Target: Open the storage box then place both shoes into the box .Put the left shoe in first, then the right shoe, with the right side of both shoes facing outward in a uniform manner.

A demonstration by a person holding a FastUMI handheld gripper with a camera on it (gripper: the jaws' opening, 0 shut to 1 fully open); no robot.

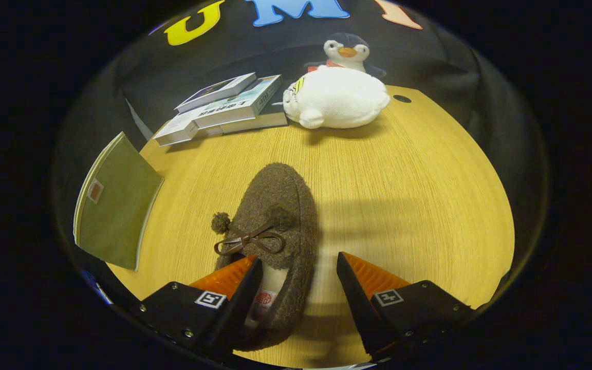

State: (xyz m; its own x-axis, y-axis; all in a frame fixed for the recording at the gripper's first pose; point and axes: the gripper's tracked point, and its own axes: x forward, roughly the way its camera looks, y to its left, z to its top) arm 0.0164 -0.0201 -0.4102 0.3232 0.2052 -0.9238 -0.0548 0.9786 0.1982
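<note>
Now the gripper (298,272) hangs just above the desk (404,195) with its fingers spread apart, straddling the right wall of a brown fuzzy shoe (275,216): one finger dips into the shoe's opening over the insole, the other stands over bare wood just to the right of the shoe. Neither finger clearly presses on the shoe, so I judge this a grasp being set up rather than made. The shoe lies flat, toe pointing away from the fingers, its little bow and pompom just ahead of the finger on the left. Well to the left of the fingers a green flap (116,205) with pale trim leans at the desk's edge; it may be the lid or side of the storage box, though I cannot tell that, nor whether the box is open. Far beyond the fingers sit a stack of books (229,105) and a white plush penguin (337,92). As far as can be judged, this shoe is not yet in the box, and which shoe of the pair it is I cannot say.
</note>
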